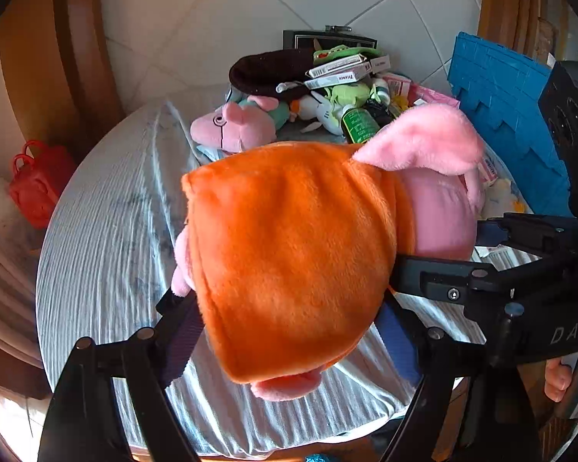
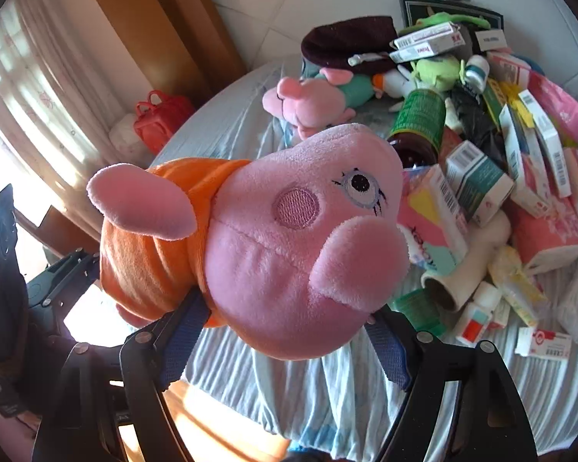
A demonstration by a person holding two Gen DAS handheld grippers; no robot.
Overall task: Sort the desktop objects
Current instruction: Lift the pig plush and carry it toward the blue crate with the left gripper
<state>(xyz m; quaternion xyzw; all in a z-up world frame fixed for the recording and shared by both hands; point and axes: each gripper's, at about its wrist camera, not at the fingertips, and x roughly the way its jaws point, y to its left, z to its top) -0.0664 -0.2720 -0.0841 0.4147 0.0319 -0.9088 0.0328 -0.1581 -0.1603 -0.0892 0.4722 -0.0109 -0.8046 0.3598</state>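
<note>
Both hand-held grippers hold one pig plush above the worktop.

The left hand-held gripper [image 1: 289,331] clamps the orange-dressed body of the pig plush [image 1: 296,254], and the right hand-held gripper [image 2: 285,340] clamps its pink head, blue pads pressing either side. The toy hangs over the near part of the round, striped-cloth worktop [image 1: 108,208]; a smaller pig plush [image 2: 308,102] and boxes [image 2: 478,181] crowd the far edge.

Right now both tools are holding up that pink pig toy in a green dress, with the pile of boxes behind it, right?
Nearly. The pink pig toy's dress is orange, not green, as the left wrist view shows. The left tool and right tool hold it up, and the pile of boxes lies behind it.
</note>
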